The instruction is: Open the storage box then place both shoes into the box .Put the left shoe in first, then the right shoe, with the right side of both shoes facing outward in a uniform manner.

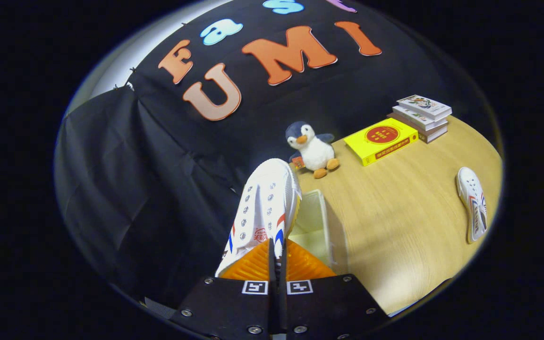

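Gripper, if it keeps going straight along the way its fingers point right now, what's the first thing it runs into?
The gripper is shut on the white shoe, which leads. Straight beyond the toe hangs the black cloth wall, probably the first contact, though depth is unclear. The open storage box and penguin sit off to the side.

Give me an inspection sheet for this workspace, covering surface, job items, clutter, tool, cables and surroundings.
Surface: light wooden table.
Job's things: white canvas shoe with red and blue stripes held up in the tool, toe pointing away; translucent white plastic storage box on the table just beside it, open, inside looks bare; second white striped shoe lying on the table, well apart from the box.
Clutter: grey and white plush penguin; flat yellow box with red circle; stack of books, all beyond the storage box.
Tool: fingers closed together, pinching the held shoe.
Cables: nothing seen.
Surroundings: black cloth booth wall.
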Demonstrator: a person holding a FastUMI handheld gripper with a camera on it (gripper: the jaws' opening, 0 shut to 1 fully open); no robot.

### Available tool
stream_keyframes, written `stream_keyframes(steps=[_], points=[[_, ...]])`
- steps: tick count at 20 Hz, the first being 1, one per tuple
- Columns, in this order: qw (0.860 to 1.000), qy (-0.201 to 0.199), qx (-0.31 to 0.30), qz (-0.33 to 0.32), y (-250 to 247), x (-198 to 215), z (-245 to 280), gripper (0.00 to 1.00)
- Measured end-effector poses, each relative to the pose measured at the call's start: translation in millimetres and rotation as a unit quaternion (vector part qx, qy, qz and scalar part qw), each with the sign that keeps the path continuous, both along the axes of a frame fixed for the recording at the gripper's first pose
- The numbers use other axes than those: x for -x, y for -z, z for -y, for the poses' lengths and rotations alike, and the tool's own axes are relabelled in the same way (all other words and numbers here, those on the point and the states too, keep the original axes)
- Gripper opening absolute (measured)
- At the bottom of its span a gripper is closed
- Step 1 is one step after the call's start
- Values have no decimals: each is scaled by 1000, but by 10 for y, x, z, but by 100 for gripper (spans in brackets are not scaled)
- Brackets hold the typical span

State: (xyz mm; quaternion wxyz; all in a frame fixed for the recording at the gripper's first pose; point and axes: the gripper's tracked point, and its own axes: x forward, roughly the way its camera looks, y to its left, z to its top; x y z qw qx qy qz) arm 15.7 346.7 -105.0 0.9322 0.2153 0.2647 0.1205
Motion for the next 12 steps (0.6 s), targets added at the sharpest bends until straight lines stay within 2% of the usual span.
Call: stream_keyframes(steps=[7, 11, 12], points=[[996, -3, 48, -69, 685, -22, -424, 0], [993, -2, 65, -95, 886, -3, -569, 3], [993, -14, 67, -101, 912, 17, -624, 3]])
